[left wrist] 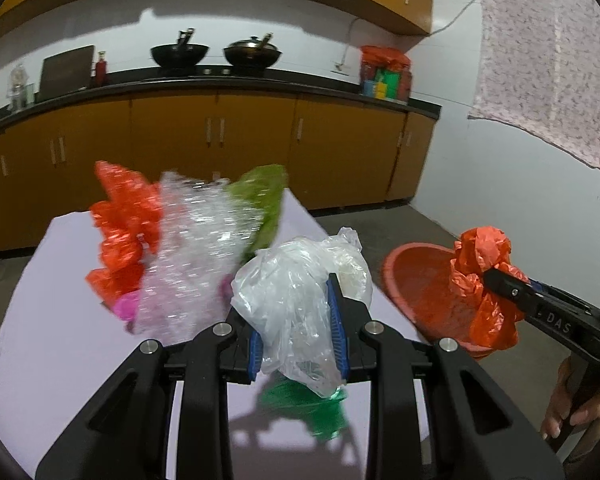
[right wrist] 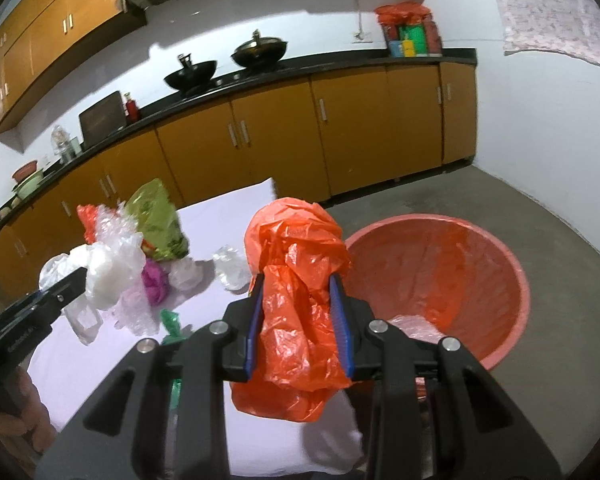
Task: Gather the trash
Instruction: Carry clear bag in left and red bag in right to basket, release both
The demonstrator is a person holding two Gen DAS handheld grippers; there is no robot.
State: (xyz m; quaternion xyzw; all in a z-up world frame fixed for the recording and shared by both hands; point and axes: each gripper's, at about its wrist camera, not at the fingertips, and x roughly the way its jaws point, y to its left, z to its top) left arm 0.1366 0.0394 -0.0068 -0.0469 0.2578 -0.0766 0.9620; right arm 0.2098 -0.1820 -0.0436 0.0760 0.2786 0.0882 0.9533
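Left tongs narrow, pinched on a crumpled clear plastic bag, carried above the pale surface. Right tongs likewise narrow, clamped on a crumpled orange plastic bag — held near the rim of the red basin, not yet over its middle.

Handling, judged: both bags are thin film, near weightless, soft, crushable, not fragile. Film is slippery; a pinch through the bunched middle, several layers thick, looks safer than a loose edge. Loose tails hang below both grips and may snag on the basin's rim.

Containers: red basin sits on the floor beside the surface, mostly empty — something pale and crinkled lies at its bottom, kind unclear.

Remaining on the surface: a heap of bubble wrap, an orange wrapper, green packet, pink scrap, small green bag.
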